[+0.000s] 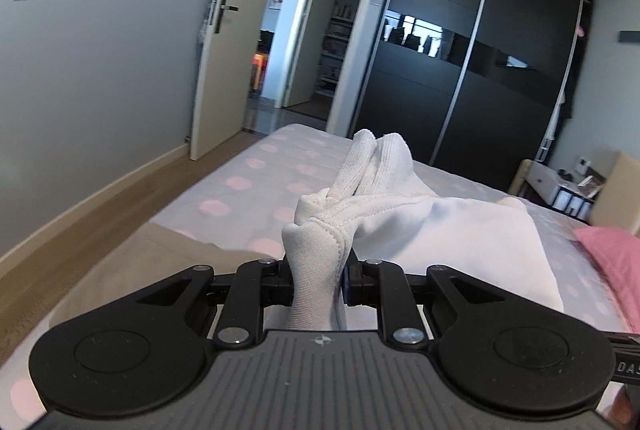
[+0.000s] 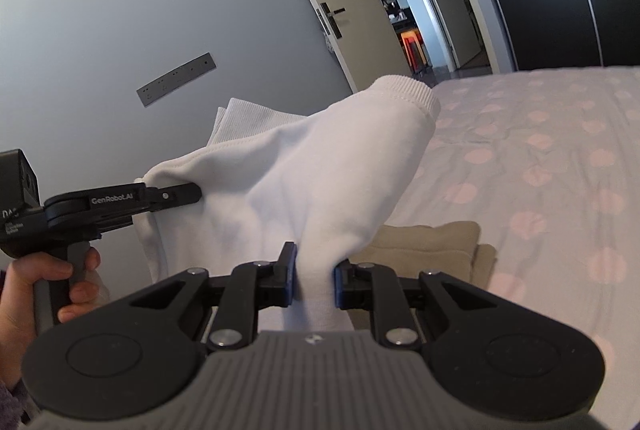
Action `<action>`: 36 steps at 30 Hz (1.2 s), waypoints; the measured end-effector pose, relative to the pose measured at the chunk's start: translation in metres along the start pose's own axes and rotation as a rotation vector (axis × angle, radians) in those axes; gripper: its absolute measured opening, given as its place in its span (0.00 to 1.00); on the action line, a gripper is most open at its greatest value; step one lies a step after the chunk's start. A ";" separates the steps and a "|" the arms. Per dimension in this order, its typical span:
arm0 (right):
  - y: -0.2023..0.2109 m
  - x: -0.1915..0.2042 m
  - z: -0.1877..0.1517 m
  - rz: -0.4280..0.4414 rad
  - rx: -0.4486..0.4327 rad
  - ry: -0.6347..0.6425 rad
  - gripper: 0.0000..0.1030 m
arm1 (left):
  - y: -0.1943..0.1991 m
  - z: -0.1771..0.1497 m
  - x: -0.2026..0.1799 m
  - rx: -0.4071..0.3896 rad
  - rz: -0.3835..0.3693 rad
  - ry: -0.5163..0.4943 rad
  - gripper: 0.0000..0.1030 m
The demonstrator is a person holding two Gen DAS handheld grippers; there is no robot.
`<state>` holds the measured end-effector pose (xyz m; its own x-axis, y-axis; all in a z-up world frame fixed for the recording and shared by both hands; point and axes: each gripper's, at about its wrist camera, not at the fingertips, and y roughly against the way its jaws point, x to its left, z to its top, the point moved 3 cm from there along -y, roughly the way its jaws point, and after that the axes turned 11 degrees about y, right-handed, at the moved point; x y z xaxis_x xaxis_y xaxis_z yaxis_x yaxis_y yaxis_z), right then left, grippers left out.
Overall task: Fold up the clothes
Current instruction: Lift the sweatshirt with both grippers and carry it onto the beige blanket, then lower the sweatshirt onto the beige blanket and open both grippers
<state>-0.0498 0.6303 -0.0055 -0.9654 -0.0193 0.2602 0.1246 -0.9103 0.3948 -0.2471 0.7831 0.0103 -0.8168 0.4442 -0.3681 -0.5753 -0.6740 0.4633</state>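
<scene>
Both grippers hold a white sweatshirt (image 2: 280,165) lifted above the polka-dot bed (image 2: 540,157). The right gripper (image 2: 315,280) has its jaws clamped on a bunched fold at 6 o'clock. The left gripper (image 1: 318,276) pinches the seamed edge, seen at 9 o'clock in the right view.

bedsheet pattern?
Pale grey bedsheet with pink polka dots; clearest in the right wrist view.

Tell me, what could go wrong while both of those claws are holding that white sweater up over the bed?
1. Each grip is small: the left gripper and right gripper each pinch only a bunched bit of the white sweater, so the cloth may slip out.
2. The ribbed cuff hangs loose and could fold under crookedly when lowered.
3. The folded beige garment lies just below on the bed; the sweater might drag across it.
</scene>
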 end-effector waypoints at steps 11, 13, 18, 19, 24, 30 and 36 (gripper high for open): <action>-0.106 -0.060 -0.011 -0.047 0.103 -0.051 0.20 | -0.114 -0.017 0.008 0.084 0.109 -0.081 0.16; -0.119 -0.069 -0.017 -0.074 0.114 -0.036 0.20 | -0.128 -0.022 0.009 0.092 0.121 -0.087 0.16; -0.141 -0.085 -0.031 -0.128 0.147 0.018 0.23 | -0.155 -0.036 0.015 0.118 0.175 -0.102 0.19; -0.144 -0.087 -0.034 -0.143 0.162 0.022 0.28 | -0.159 -0.040 0.015 0.127 0.183 -0.109 0.20; -0.150 -0.094 -0.043 -0.226 0.205 0.039 0.61 | -0.167 -0.043 0.025 0.131 0.243 -0.110 0.27; -0.135 -0.100 -0.048 -0.267 0.185 0.098 0.62 | -0.137 -0.039 0.043 0.124 0.214 -0.099 0.27; -0.136 -0.089 -0.064 -0.194 0.224 0.137 0.23 | -0.093 -0.054 0.037 0.123 0.101 -0.192 0.15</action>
<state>0.0045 0.7290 -0.1388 -0.9960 0.0766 0.0458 -0.0325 -0.7892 0.6133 -0.2216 0.8305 -0.0903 -0.8566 0.4903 -0.1605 -0.4818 -0.6488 0.5890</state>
